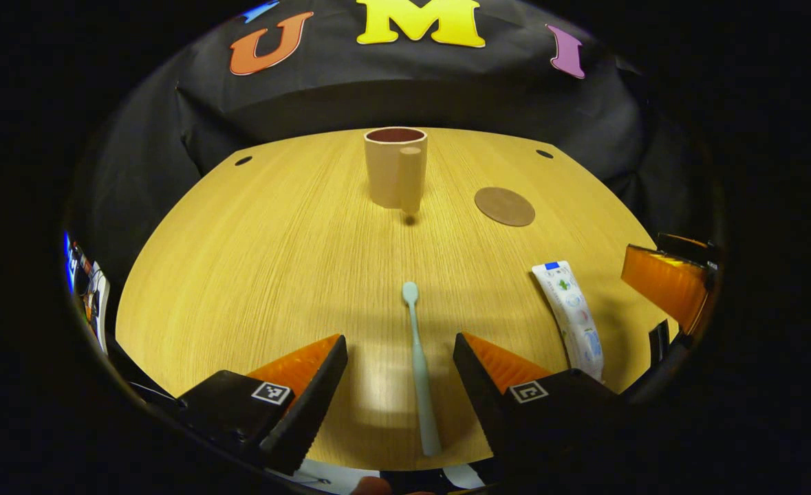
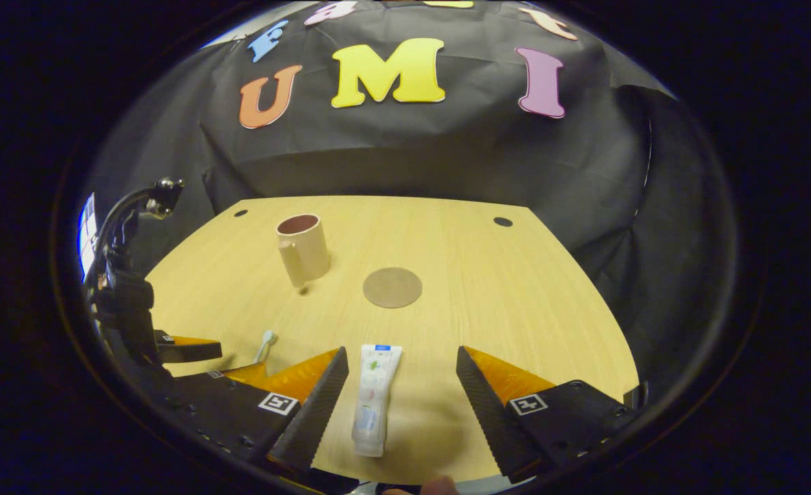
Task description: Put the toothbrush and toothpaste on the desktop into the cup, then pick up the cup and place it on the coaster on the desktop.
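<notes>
Both open, left gripper [image 1: 400, 357] straddling toothbrush [image 1: 420, 371], right gripper [image 2: 399, 371] straddling toothpaste [image 2: 373, 399].

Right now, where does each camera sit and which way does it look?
Left gripper view: rides the left gripper, facing across the table; open jaws straddle the toothbrush.
Right gripper view: rides the right gripper; open jaws straddle the toothpaste.
Shared: cup, coaster, table.

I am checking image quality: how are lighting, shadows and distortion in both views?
Left gripper view: warm pool of light on the table, its edges bowed by the fisheye; the cup casts a small shadow; the toothbrush is sharp. Right gripper view: paler, even light; toothpaste and coaster are sharp.
</notes>
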